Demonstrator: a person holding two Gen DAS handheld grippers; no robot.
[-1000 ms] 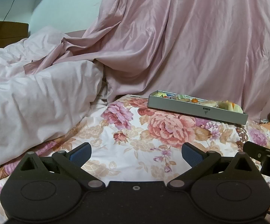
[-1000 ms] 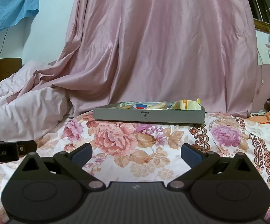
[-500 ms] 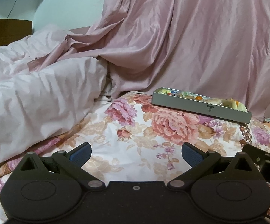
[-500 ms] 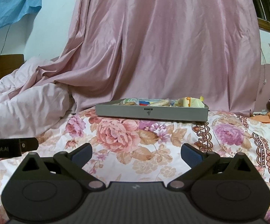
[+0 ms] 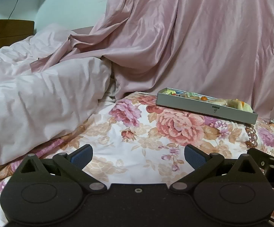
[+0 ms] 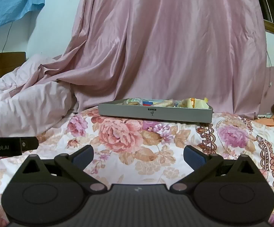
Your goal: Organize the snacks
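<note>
On floral bedspread [image 6: 155,151], tray [image 6: 155,111], snacks [image 6: 167,102] half-hidden

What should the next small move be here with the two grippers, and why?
Probably bring the right gripper forward toward the gray tray. Both it and the left gripper are open and hold nothing, and the tray of snacks sits well ahead on the floral bedsheet, almost straight in front of the right gripper, out of grasping range.

Floral bedsheet [image 6: 121,138]; rumpled pale duvet [image 5: 32,102]; pink curtain [image 6: 165,47]; blue cloth [image 6: 13,1]
</note>
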